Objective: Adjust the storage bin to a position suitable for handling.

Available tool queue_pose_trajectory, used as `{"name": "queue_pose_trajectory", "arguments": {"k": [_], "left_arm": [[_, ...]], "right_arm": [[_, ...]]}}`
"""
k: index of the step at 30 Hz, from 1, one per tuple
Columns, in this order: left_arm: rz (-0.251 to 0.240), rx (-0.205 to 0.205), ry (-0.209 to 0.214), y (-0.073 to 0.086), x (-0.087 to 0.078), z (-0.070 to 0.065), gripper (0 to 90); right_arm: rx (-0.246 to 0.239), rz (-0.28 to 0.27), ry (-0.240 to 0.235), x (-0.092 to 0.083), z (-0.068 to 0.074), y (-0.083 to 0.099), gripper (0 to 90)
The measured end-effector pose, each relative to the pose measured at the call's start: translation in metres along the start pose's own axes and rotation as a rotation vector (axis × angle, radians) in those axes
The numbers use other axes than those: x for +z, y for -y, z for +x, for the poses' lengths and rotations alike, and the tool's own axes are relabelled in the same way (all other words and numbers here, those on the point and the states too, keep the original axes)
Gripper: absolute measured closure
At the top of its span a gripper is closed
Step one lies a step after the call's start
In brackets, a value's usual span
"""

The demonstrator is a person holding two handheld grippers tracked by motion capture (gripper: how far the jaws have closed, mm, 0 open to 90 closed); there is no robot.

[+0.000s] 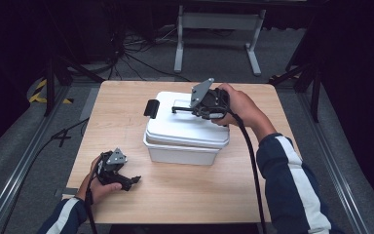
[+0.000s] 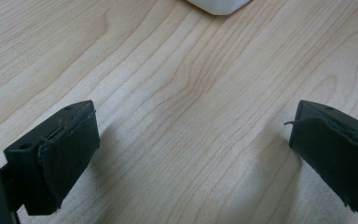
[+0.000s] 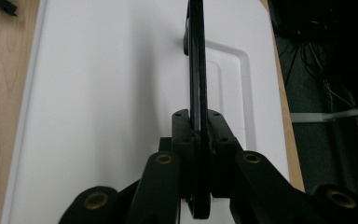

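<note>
At the near left of the wooden table (image 1: 233, 190), the person's left hand (image 1: 95, 183) holds the left gripper (image 1: 129, 181) low over the tabletop, its tips pointing right toward the box. In the left gripper view its two black jaws stand wide apart, released, with bare wood grain between them and nothing held; a rounded white corner of the box (image 2: 219, 5) shows at the far edge of that view.

At the middle of the table sits a white plastic storage box (image 1: 182, 152) with a white lid (image 1: 185, 124) on it. A black latch (image 1: 151, 107) sits at the lid's left end. A thin black carry handle (image 3: 196, 70) stands up from the top of the lid, beside a shallow rectangular recess (image 3: 235, 93) moulded into it.

Right of centre, over the far right part of the lid, the right hand (image 1: 241, 108) holds the right gripper (image 1: 185, 110), pointing left along the lid. In the right gripper view its jaws are clenched together on the handle, which runs edge-on between them and away up the frame. A dark sleeve with a white stripe (image 1: 297, 185) comes in from the near right. Beyond the table's far edge, cables (image 1: 136, 53) lie on the grey floor near a white metal frame (image 1: 219, 29).
</note>
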State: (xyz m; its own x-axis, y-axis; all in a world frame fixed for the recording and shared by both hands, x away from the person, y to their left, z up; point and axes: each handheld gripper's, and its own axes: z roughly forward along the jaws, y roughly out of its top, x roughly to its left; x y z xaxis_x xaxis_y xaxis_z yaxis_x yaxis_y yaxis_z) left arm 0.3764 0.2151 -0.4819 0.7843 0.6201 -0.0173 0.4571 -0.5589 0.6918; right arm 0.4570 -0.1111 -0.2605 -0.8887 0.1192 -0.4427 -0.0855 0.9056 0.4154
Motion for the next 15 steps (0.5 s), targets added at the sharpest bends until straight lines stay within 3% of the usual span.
{"name": "queue_pose_trajectory", "arguments": {"k": [15], "left_arm": [[0.004,0.001,0.003,0.0,0.0,0.0,1.9]], "right_arm": [[0.032,-0.019,0.03,-0.023,0.0,0.025,84.3]]}}
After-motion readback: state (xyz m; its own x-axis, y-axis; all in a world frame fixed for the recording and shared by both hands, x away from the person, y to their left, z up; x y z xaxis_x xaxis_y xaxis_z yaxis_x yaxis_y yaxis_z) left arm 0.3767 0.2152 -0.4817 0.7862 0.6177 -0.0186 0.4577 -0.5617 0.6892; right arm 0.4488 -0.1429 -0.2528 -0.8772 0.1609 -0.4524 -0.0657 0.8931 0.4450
